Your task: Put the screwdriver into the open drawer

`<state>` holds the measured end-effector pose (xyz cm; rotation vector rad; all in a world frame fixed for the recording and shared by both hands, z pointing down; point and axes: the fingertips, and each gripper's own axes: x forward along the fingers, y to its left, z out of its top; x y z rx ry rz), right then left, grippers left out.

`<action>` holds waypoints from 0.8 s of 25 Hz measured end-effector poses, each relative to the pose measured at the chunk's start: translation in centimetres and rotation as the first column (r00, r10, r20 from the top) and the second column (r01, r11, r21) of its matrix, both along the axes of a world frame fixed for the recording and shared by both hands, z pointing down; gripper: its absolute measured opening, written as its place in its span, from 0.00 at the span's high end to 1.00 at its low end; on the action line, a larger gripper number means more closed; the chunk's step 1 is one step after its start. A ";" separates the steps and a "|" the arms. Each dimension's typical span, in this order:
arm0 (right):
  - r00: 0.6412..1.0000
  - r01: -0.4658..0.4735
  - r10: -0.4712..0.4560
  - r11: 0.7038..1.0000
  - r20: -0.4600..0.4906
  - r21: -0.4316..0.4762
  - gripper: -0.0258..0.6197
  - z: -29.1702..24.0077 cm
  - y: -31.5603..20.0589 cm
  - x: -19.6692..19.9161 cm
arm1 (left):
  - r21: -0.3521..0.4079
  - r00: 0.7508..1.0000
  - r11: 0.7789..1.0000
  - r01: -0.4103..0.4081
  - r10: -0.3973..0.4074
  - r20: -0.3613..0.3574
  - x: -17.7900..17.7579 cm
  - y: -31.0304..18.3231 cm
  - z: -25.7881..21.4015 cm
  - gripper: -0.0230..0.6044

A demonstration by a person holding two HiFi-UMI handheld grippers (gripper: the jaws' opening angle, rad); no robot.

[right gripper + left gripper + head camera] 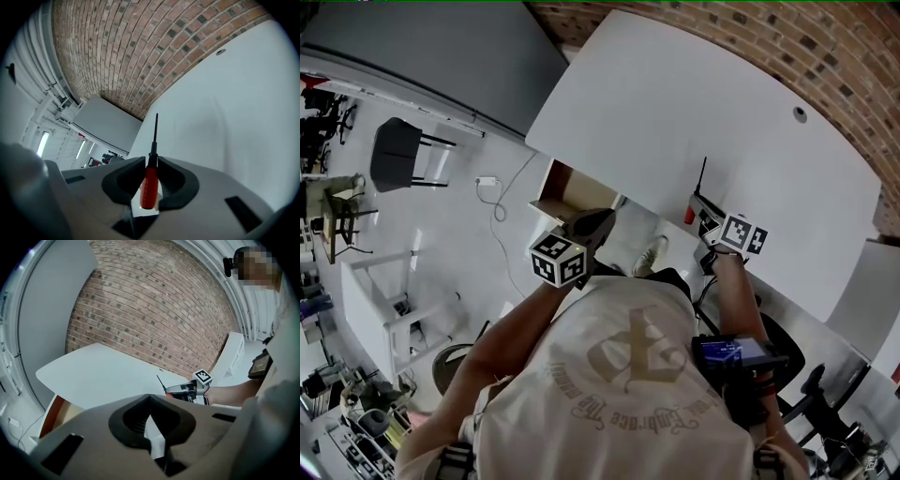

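Note:
My right gripper (pixel 151 161) is shut on the screwdriver (pixel 149 187). Its red handle sits between the pads and its black shaft sticks out past the tips, above the white table (pixel 234 117). In the head view the right gripper (pixel 698 208) hovers at the table's near edge with the screwdriver (pixel 702 180) pointing out over it. The open drawer (pixel 567 187), wooden inside, juts from under the table's left end. My left gripper (pixel 592 225) hangs just in front of that drawer; its tips (pixel 150 397) meet with nothing between them. The drawer (pixel 55 413) shows at lower left in the left gripper view.
A brick wall (pixel 750 37) runs behind the table, which has a round cable hole (pixel 800 113). On the floor to the left are a dark chair (pixel 403 155), a white cable with a plug (pixel 492 183) and a white shelf unit (pixel 384 300).

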<state>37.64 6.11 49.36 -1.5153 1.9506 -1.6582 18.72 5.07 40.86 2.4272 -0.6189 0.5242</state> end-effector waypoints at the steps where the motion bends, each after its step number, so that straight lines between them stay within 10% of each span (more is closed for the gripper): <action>1: 1.000 0.004 -0.004 1.000 0.006 0.004 0.82 0.0 -0.1 -0.3 | 0.002 1.000 1.000 0.006 -0.006 0.004 -0.2 -0.1 0.0 0.93; 20: 0.999 0.036 -0.036 0.999 0.021 0.022 0.82 -0.4 -2.5 -6.4 | 0.003 0.993 0.993 0.119 -0.119 -0.021 -7.9 -3.7 0.6 0.93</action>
